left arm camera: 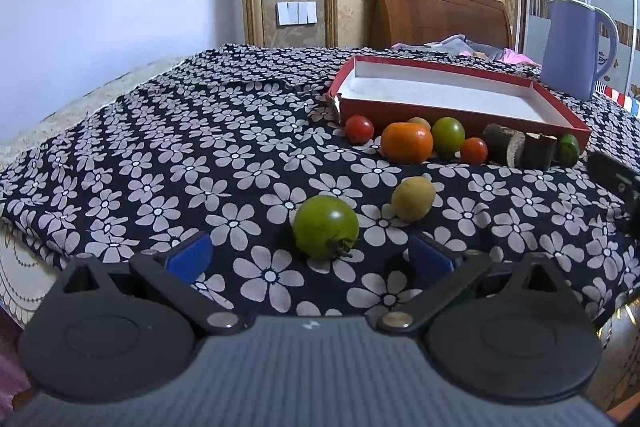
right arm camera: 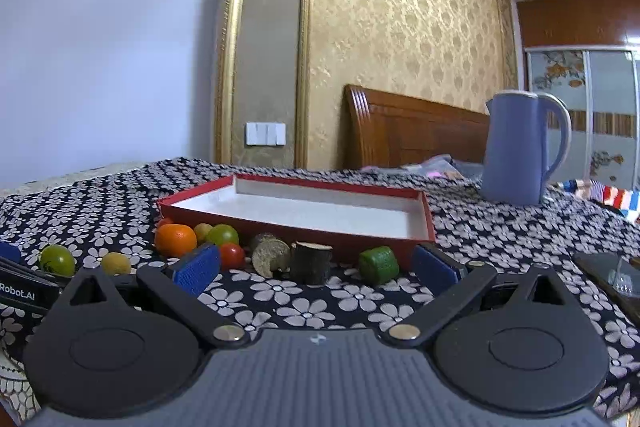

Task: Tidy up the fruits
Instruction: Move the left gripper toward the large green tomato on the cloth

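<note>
The green tomato (left arm camera: 325, 227) sits dead ahead of your left gripper (left arm camera: 310, 255), centred between its wide-open jaws and just past the tips, stem facing you; it's round, so no long axis, and the left is the nearer hand. Smooth glossy skin on soft floral cloth (left arm camera: 160, 155), small matte yellow fruit (left arm camera: 413, 197) just beyond-right, red cardboard tray (left arm camera: 460, 109) farther ahead; your right gripper (right arm camera: 316, 265) also gapes wide, empty, facing the cut pieces.

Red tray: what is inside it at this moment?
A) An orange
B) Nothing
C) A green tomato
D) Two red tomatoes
B: the red tray shows only its bare white floor in both wrist views, and the fruits lie on the flowered cloth in front of it.
</note>
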`<state>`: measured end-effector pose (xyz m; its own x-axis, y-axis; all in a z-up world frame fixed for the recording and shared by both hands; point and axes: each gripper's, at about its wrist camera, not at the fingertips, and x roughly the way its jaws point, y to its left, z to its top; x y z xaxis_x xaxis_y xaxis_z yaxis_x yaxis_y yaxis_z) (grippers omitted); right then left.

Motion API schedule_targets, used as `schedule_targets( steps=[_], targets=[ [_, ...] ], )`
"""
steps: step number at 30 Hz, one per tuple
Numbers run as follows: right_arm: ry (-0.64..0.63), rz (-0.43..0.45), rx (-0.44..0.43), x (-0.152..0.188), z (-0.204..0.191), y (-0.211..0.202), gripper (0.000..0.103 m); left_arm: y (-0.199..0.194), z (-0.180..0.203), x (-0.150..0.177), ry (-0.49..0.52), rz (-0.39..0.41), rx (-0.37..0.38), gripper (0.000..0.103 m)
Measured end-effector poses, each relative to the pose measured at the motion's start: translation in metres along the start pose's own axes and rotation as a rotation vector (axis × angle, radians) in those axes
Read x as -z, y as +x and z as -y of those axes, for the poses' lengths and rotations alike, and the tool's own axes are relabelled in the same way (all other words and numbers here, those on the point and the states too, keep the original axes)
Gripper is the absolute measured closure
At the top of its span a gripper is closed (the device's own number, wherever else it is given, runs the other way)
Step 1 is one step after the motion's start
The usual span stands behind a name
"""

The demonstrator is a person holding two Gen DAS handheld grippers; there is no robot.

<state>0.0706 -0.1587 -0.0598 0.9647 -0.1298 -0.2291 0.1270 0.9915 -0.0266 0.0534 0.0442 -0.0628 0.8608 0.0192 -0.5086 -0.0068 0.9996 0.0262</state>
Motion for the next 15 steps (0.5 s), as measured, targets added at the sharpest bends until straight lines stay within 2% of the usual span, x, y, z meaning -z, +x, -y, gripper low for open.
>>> schedule_targets(
  steps=[2, 5, 8, 12, 15],
  targets=[
    [0.062, -0.038, 0.014, 0.000, 0.004, -0.004, 0.000, 0.000, -0.001, 0.000, -0.005, 0.002, -0.004, 0.000],
    [0.119, -0.091, -0.054, -0.002, 0.002, -0.012, 0.000, 0.000, -0.001, 0.000, -0.009, -0.003, -0.010, 0.000],
    [0.080, -0.130, -0.072, -0.005, -0.013, -0.018, 0.000, -0.001, 0.002, 0.001, -0.004, -0.003, -0.009, 0.000],
    [0.022, -0.148, -0.125, -0.004, -0.028, -0.023, 0.000, -0.003, 0.007, 0.002, 0.011, 0.003, -0.006, 0.000],
    [-0.001, -0.153, -0.135, -0.005, -0.031, -0.024, 0.000, -0.004, 0.008, 0.003, 0.020, 0.008, 0.000, 0.000]
  ],
)
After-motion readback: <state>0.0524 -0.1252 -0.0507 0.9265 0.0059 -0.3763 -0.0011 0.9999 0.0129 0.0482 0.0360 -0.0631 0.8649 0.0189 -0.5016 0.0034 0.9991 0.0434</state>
